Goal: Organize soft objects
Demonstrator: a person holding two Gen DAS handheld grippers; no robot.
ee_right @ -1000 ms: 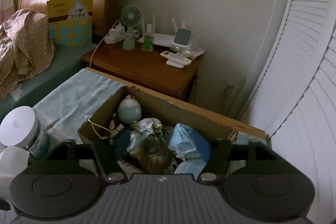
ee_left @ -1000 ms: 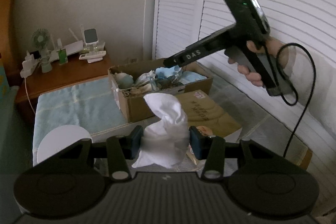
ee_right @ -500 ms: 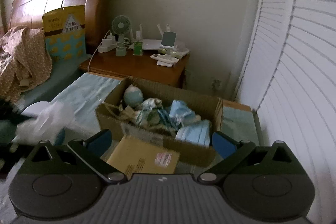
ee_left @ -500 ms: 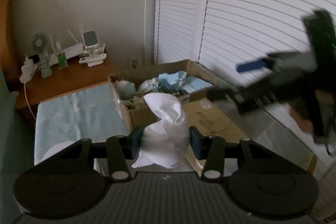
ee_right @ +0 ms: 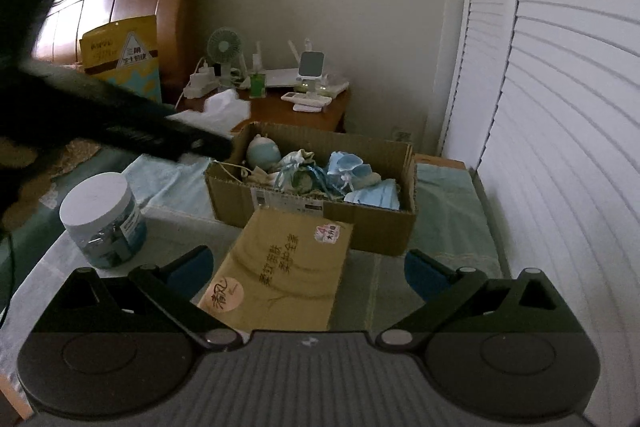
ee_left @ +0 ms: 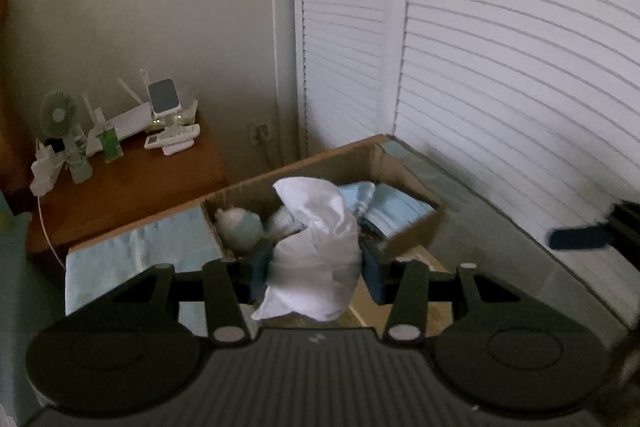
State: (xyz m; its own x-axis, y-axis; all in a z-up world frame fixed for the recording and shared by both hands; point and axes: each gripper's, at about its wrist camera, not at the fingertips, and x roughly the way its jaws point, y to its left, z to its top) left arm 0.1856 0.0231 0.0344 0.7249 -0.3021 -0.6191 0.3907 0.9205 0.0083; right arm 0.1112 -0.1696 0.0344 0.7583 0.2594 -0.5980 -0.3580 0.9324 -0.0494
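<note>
My left gripper is shut on a white cloth bundle, held up just in front of an open cardboard box. The box holds pale blue and white soft things, among them a round plush and folded blue cloth. In the right wrist view the left gripper comes in dark and blurred from the left, the white cloth at its tip by the box's left end. My right gripper stands wide open, nothing between its pads, back from the box and above a yellow pack.
A yellow tissue pack lies against the box's front. A white-lidded jar stands at the left. Behind is a wooden nightstand with a fan and small devices. White louvred doors close off the right side.
My right gripper opened wide and drew back from over the box, sliding to the right edge of the left wrist view. My left gripper carried the white cloth closer to the box.
</note>
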